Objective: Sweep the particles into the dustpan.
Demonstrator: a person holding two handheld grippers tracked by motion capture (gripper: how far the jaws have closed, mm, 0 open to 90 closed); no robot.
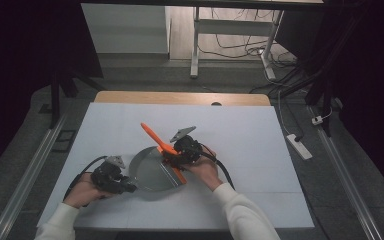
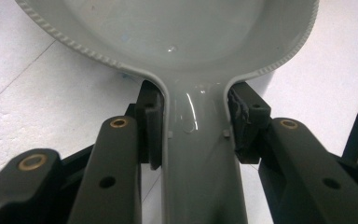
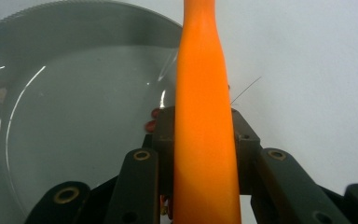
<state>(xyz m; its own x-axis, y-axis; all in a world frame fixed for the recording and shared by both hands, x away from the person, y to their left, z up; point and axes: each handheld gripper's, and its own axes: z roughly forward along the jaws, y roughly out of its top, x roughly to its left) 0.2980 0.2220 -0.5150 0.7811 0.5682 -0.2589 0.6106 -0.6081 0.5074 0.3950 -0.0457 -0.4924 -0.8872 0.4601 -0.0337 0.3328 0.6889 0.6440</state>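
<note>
Left hand (image 1: 82,192): lay low at the near left of the white table (image 1: 240,125), forearm entering from the bottom edge.
Left gripper (image 1: 125,186): pointed right, clamped on the handle of the grey pan (image 1: 147,172), pads pressed to both handle sides.
Grey pan: sat on the table between the hands.
Right hand (image 1: 207,170): raised over the pan's right rim, wrist bent inward.
Right gripper (image 1: 172,159): clenched on the orange spatula (image 1: 152,135).
Orange spatula: slanted across the pan's right edge, handle up and away.
</note>
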